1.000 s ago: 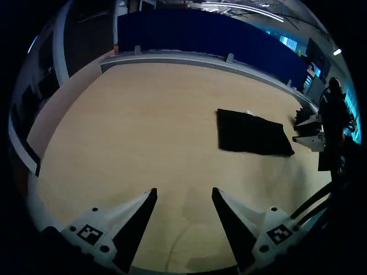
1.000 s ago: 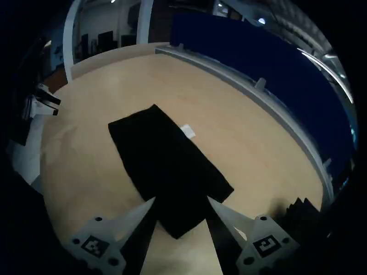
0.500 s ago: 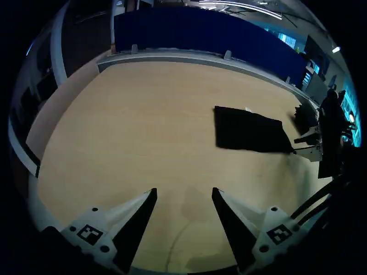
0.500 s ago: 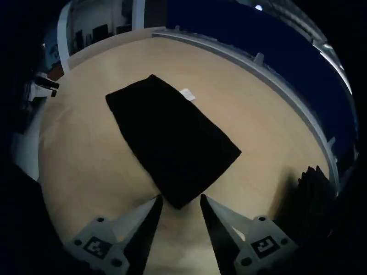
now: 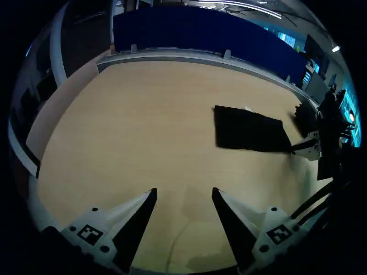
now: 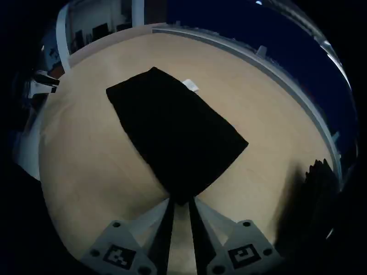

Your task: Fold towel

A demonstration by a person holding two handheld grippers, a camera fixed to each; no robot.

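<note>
The right gripper (image 6: 180, 201) just squeezed in and now pinches the near corner of the black towel (image 6: 174, 133) at its tips, so lifting for the fold looks next. The left gripper (image 5: 183, 190) hangs wide open, towel ahead-right of it.

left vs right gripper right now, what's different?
Opening: the left gripper's jaws stand wide apart; the right gripper's stand nearly together, with a slim gap.
Place: the left gripper hangs over bare table, clear of the towel; the right gripper sits at the towel's near corner, which lies between its fingertips. Whether it pinches firmly, I cannot tell.
Shared: both are white with dark inner faces.
</note>
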